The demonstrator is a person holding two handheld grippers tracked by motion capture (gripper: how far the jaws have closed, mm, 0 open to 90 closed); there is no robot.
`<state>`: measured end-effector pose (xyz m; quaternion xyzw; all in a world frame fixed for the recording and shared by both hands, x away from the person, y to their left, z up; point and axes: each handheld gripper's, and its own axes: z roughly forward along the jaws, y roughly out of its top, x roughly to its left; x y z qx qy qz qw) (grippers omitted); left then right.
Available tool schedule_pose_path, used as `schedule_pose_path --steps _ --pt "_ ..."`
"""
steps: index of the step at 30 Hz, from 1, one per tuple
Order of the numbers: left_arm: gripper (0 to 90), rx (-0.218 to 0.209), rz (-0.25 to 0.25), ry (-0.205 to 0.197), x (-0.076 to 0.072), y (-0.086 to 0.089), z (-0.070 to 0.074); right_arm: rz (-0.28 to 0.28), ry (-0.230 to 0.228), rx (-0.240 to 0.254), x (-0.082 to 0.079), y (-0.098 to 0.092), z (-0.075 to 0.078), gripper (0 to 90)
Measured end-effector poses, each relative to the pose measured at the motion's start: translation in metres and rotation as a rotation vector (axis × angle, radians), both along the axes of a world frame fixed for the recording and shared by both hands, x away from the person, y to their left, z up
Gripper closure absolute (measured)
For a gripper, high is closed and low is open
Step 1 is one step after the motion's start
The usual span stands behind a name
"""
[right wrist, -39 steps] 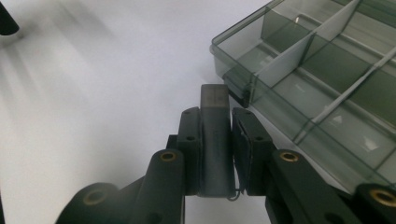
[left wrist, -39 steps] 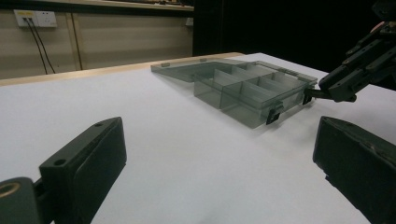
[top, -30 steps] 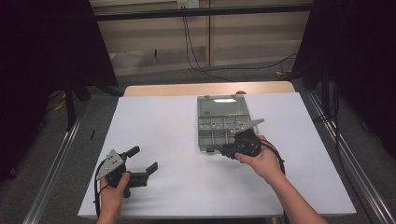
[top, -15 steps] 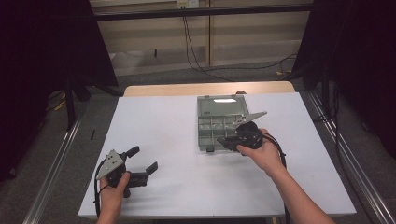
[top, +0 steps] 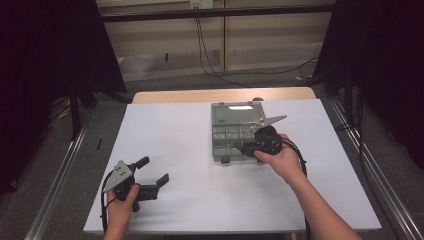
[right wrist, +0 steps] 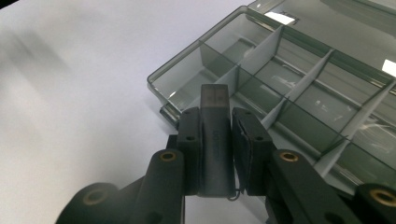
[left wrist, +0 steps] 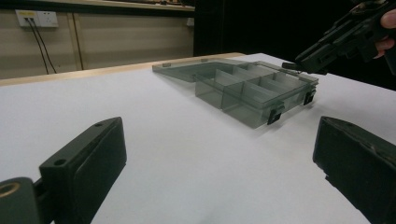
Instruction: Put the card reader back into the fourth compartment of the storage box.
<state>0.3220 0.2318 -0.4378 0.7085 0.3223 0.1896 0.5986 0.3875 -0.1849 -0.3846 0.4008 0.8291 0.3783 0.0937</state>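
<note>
A smoky-grey clear compartment box point(top: 216, 145) lies open on the white table, its lid point(top: 235, 107) flat behind it. My right gripper point(top: 243, 147) hovers over the box's near edge, shut on a small dark grey rectangular stick point(right wrist: 214, 100). In the right gripper view the stick stands upright between the pads, over the box's point(right wrist: 196, 60) corner compartment. My left gripper point(top: 154, 171) rests near the table's front left, open with nothing between its jaws. From the left gripper view point(left wrist: 219, 163) the box point(left wrist: 252, 91) lies ahead, with the right gripper point(left wrist: 303, 65) at its far side.
The box's compartments look bare, parted by thin dividers point(right wrist: 299, 88). Two black latches point(left wrist: 275, 114) hang on its front wall. White tabletop point(top: 170, 135) spreads between the two grippers. Metal rails point(top: 55, 180) run along both sides of the table.
The right gripper has edged slightly away from the person, further over the box's near edge, with the stick still held. The left gripper has not moved.
</note>
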Motion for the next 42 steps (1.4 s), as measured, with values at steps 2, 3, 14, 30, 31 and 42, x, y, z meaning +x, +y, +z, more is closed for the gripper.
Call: schedule_pose_path --steps 2,3,14,30,31,42 --pt "3.0 0.000 0.000 -0.001 0.000 0.000 0.000 -0.013 0.002 -0.003 0.002 -0.001 0.000 74.5" --pt "3.0 0.001 0.001 -0.001 0.000 0.000 0.000 -0.016 0.005 -0.001 0.003 -0.002 0.000 74.5" --pt "3.0 0.003 0.001 -0.002 0.000 0.000 0.000 -0.080 0.008 -0.012 0.016 -0.012 -0.002 74.5" --pt "3.0 0.003 0.003 -0.002 0.000 0.001 0.000 -0.141 0.001 -0.046 0.030 -0.022 -0.003 74.5" --pt "3.0 0.003 0.001 -0.003 0.000 0.001 0.000 -0.143 0.000 -0.046 0.031 -0.022 -0.004 74.5" --pt "3.0 0.003 -0.001 -0.002 0.000 0.000 0.000 -0.174 0.001 -0.040 0.037 -0.026 -0.006 74.5"
